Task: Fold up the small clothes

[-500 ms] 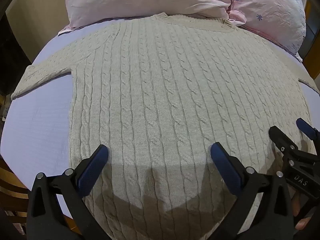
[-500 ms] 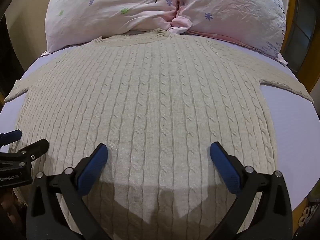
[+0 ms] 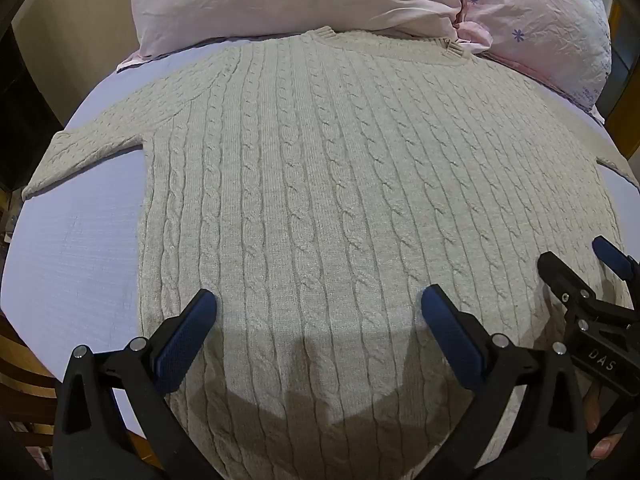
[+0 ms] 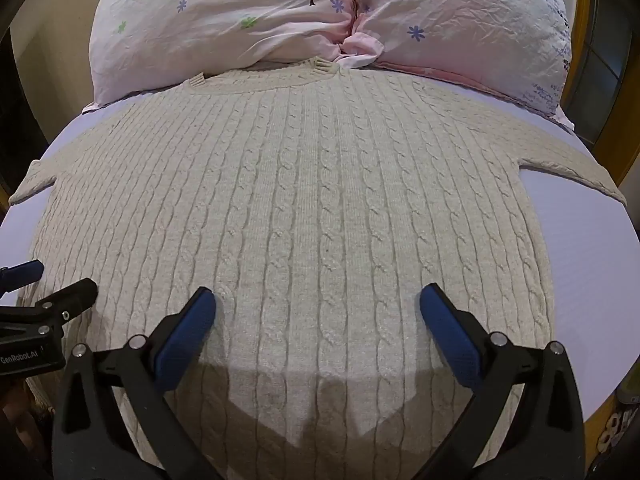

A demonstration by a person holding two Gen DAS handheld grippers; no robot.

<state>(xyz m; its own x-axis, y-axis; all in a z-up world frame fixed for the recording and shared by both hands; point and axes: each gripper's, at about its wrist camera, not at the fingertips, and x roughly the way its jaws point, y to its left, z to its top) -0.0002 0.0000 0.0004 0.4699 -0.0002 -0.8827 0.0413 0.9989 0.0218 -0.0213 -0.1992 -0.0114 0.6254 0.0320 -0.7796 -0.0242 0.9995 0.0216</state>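
both the left gripper (image 3: 318, 312) and the right gripper (image 4: 317, 308) have fingers spread wide, holding nothing; the cream cable-knit sweater (image 4: 304, 216) lies flat between and beyond them on the bed (image 3: 76, 248), pink pillows (image 4: 248, 8) farthest

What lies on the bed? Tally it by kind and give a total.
Cable-knit sweater: 1, cream, spread flat
Pink floral pillows: 2, one and another, at the sweater's collar
Hand-held grippers over the hem: 2, left hand-held gripper and right hand-held gripper, both open
Total: 5
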